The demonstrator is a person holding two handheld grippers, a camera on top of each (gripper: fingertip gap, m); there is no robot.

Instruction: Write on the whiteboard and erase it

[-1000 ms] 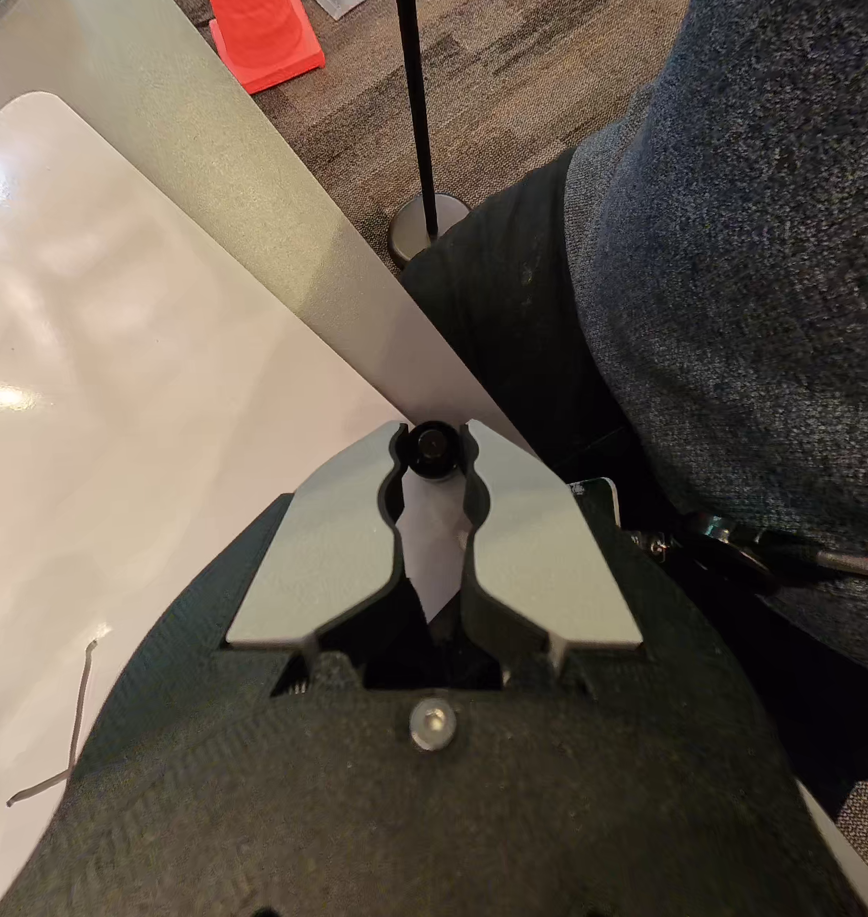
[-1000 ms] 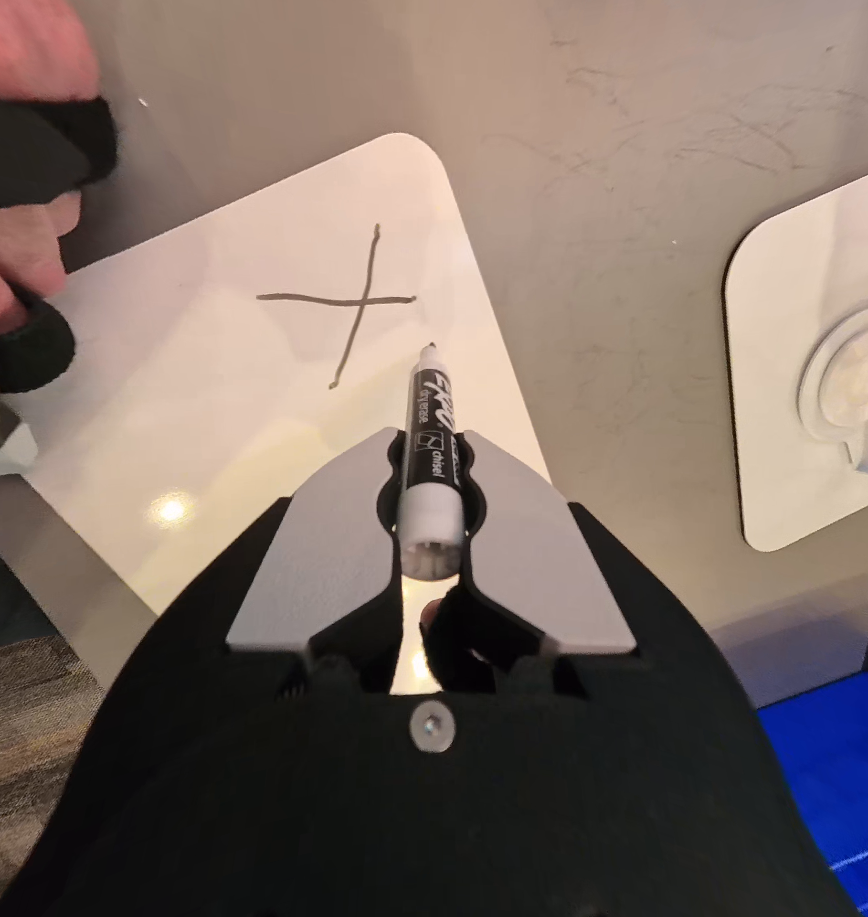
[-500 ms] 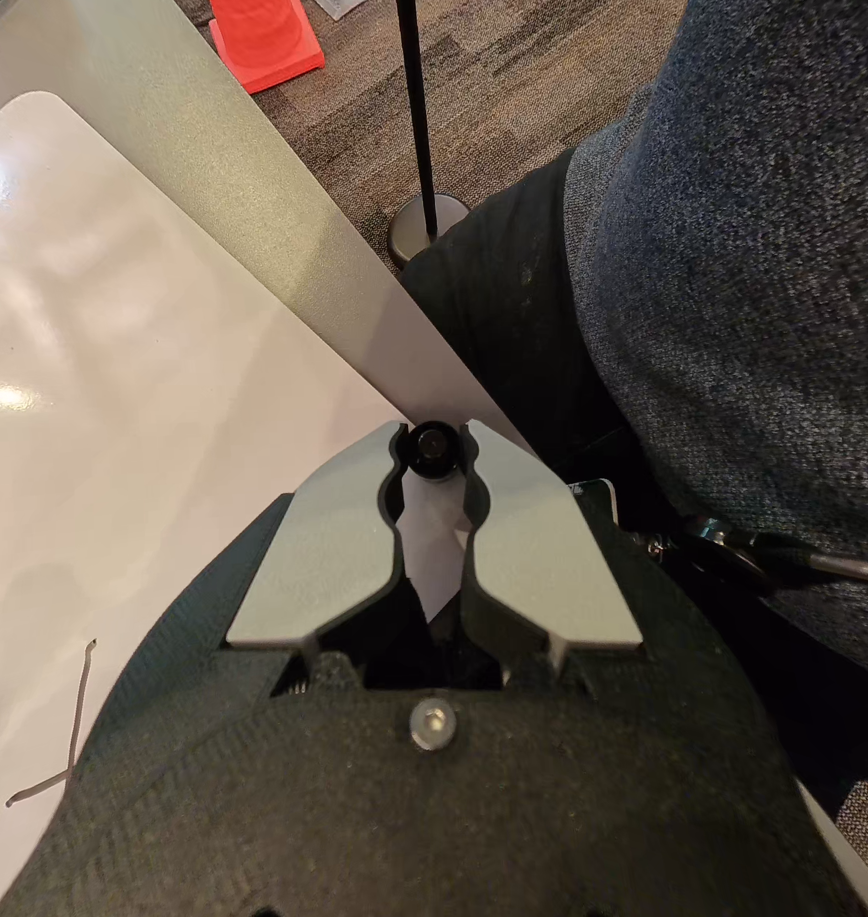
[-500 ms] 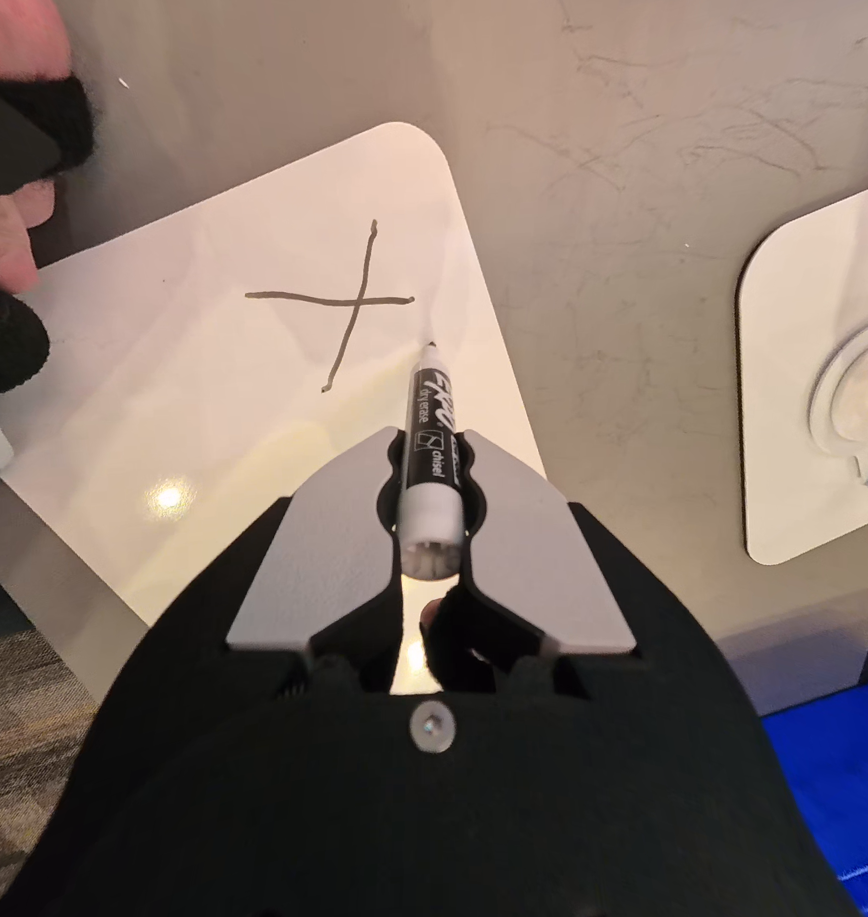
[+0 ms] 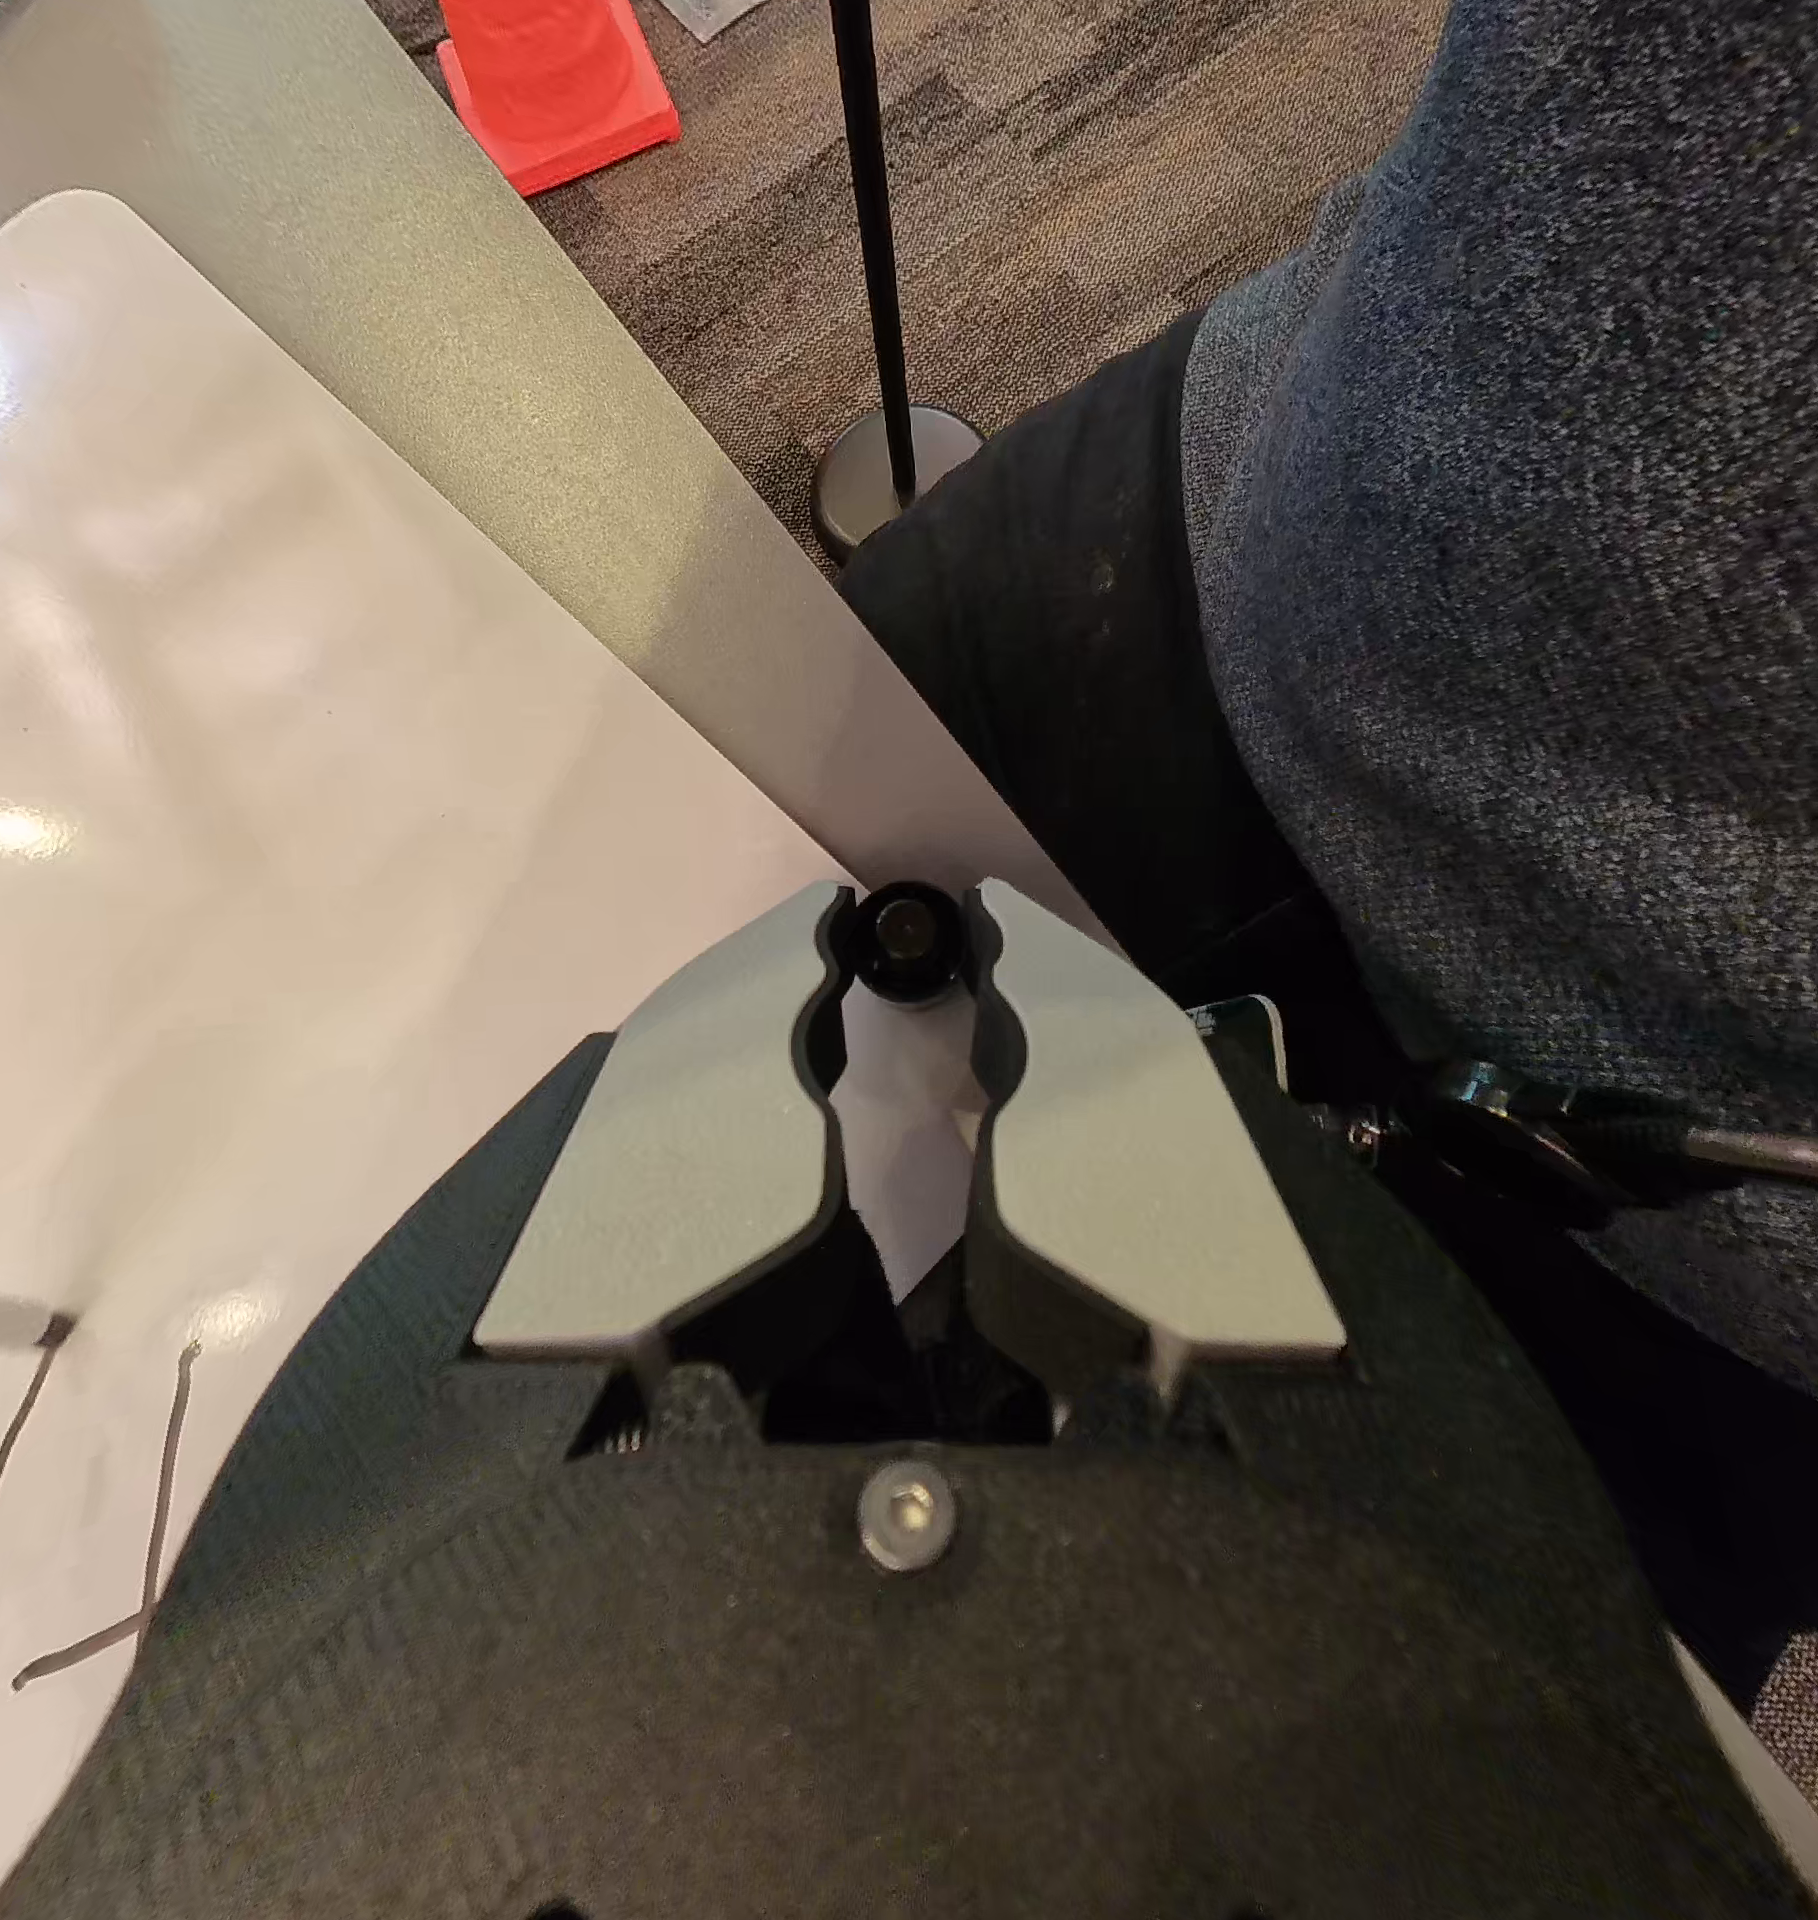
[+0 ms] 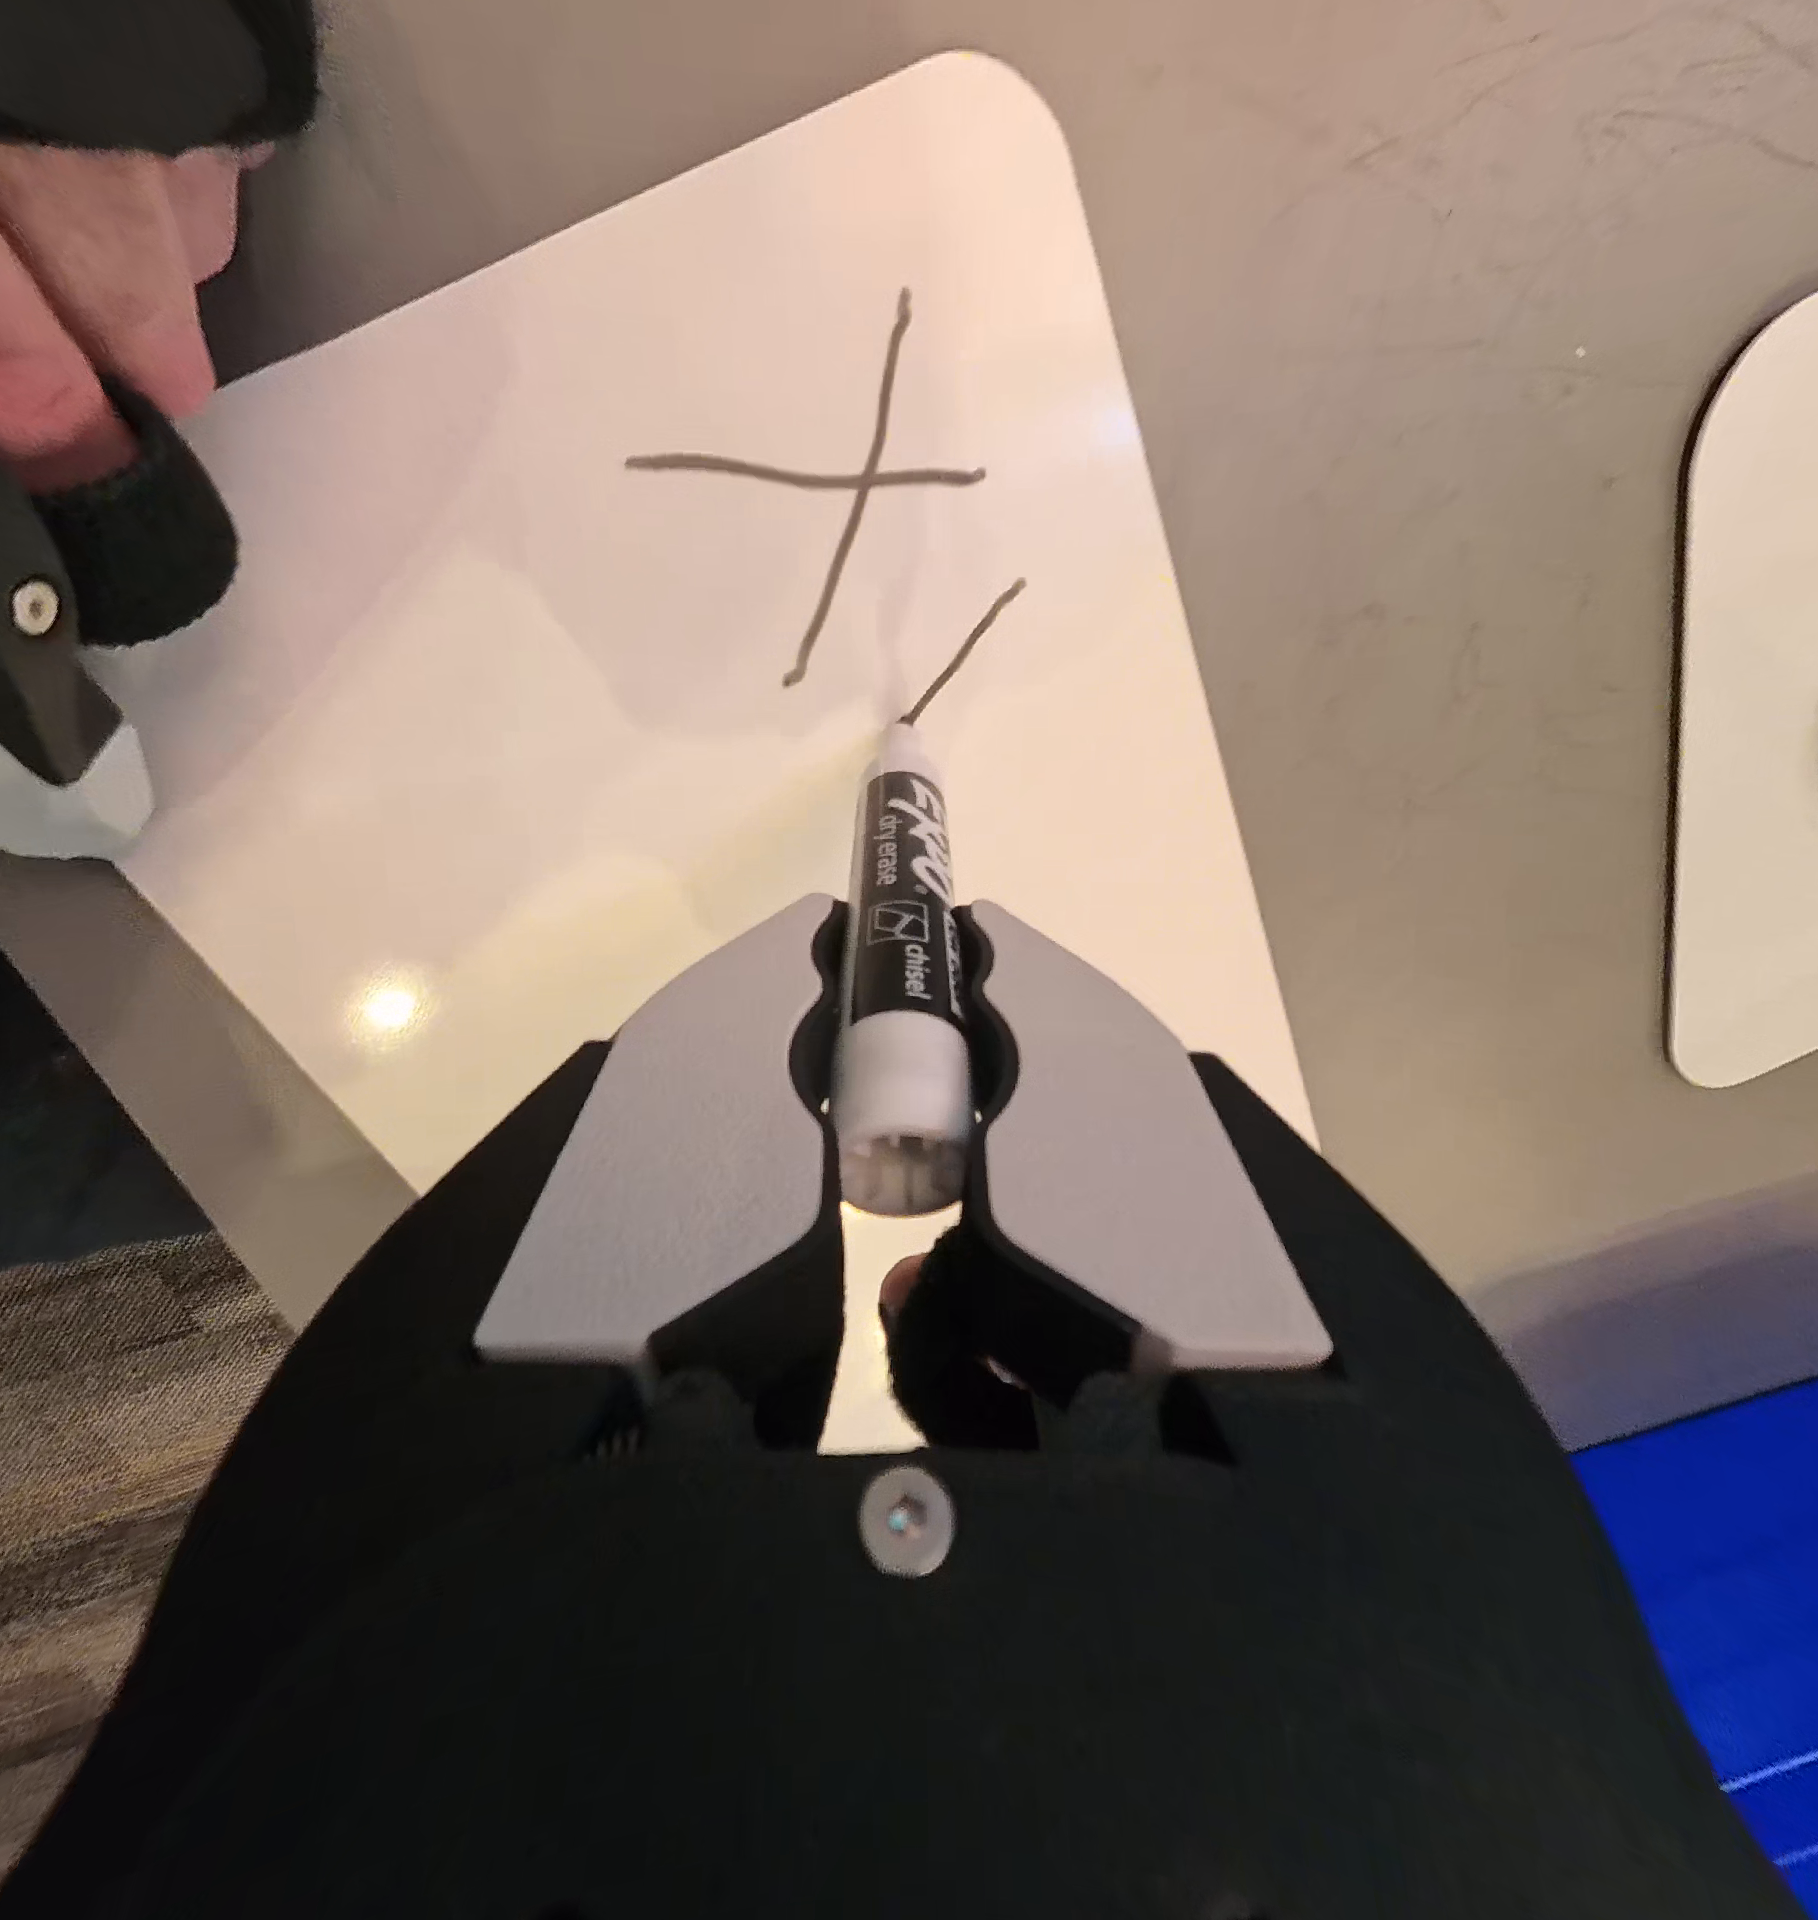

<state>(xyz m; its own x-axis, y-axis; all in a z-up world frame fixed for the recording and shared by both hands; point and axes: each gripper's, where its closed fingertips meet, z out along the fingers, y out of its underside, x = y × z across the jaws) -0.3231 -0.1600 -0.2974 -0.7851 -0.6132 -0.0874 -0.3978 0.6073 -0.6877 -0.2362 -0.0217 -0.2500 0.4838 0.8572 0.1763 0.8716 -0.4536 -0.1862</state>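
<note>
You're mid-stroke: your right tool (image 6: 905, 935) clamps the marker (image 6: 900, 883), tip on the whiteboard (image 6: 531, 644) just below the drawn cross (image 6: 843, 488). Left tool (image 5: 907, 914) grips a black cap — probably the marker's. Finish the line, then lift cleanly.

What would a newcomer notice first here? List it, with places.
First, the marker clamped between the right gripper's fingers, its tip down on the whiteboard at the end of a fresh stroke. Just above that stroke sits a drawn cross. In the left wrist view, the left gripper pinches a small black cap over the board's corner, with a red cone on the carpet beyond the table.
</note>
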